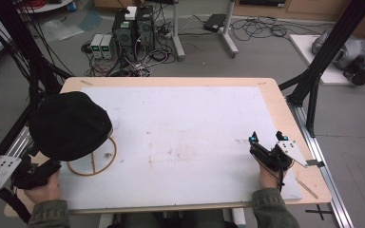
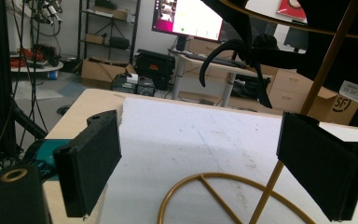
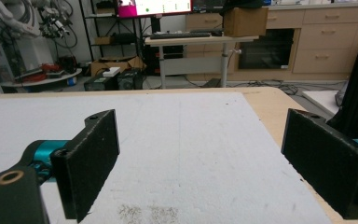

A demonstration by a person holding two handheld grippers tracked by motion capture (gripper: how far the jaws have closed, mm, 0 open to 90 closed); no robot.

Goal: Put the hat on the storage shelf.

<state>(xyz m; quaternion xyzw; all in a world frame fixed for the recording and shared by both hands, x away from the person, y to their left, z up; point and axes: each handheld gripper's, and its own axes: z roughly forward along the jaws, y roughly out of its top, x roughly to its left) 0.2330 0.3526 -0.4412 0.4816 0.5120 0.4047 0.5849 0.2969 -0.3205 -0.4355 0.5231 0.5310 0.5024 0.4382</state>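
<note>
A black hat [image 1: 69, 124] sits on a gold wire stand at the table's left; the stand's ring base [image 1: 92, 161] rests on the white board [image 1: 185, 118]. My left gripper [image 1: 47, 166] is held low at the front left, just beside the stand and partly under the hat. In the left gripper view it [image 2: 205, 172] is open, with the gold pole [image 2: 318, 79] rising by the right jaw, the ring [image 2: 182, 186] between the jaws, and the hat [image 2: 345, 42] overhead. My right gripper [image 1: 266, 137] rests on the board at the right, open [image 3: 205, 163] and with nothing between its jaws.
The wooden table edge [image 1: 285, 118] frames the board. Black frame posts [image 1: 330, 47] stand at both sides. Computers [image 1: 133, 28] and cables lie on the floor beyond the far edge. A hat strap [image 2: 214, 53] dangles in front of a monitor [image 2: 191, 16].
</note>
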